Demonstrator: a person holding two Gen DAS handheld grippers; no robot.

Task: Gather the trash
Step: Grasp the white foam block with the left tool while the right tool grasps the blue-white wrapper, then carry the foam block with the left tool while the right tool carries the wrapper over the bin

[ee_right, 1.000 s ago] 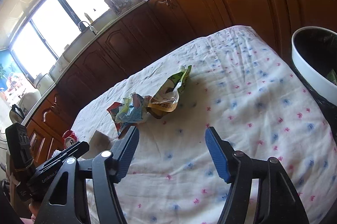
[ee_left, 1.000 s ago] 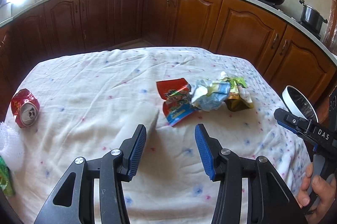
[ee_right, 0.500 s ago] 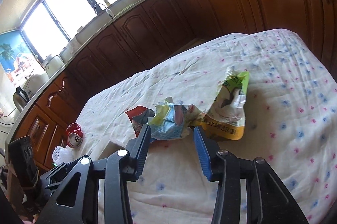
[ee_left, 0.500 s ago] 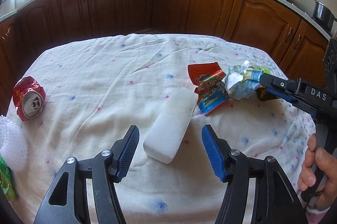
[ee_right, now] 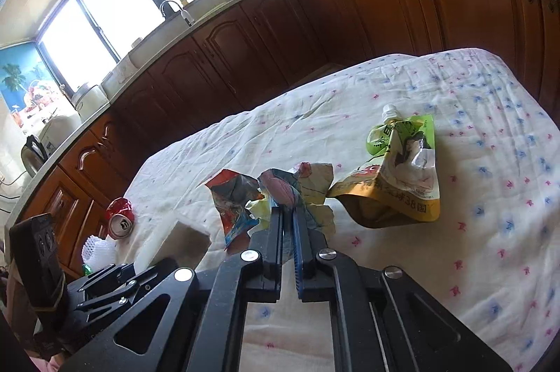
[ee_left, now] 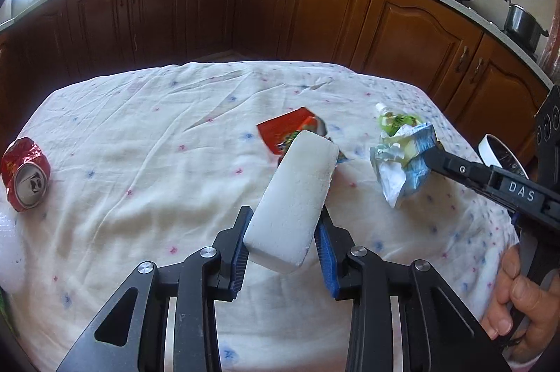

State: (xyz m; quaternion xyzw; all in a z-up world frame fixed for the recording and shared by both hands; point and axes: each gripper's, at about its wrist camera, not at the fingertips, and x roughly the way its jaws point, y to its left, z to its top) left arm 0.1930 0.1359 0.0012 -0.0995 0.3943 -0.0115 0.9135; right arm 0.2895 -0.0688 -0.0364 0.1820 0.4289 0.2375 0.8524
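Note:
My left gripper is shut on a white foam block and holds it tilted above the cloth-covered table. My right gripper is shut on a crumpled blue and white wrapper, which also shows lifted in the left wrist view. A red snack wrapper lies behind the block. A green and yellow spout pouch lies right of my right gripper. A crushed red can lies at the table's left edge.
A white-rimmed bin stands past the table's right edge. White foam netting sits at the near left edge by the can. Wooden kitchen cabinets run behind the table.
My left gripper closed on the foam block and lifted it. My right gripper closed on the crumpled wrapper and raised it off the cloth.

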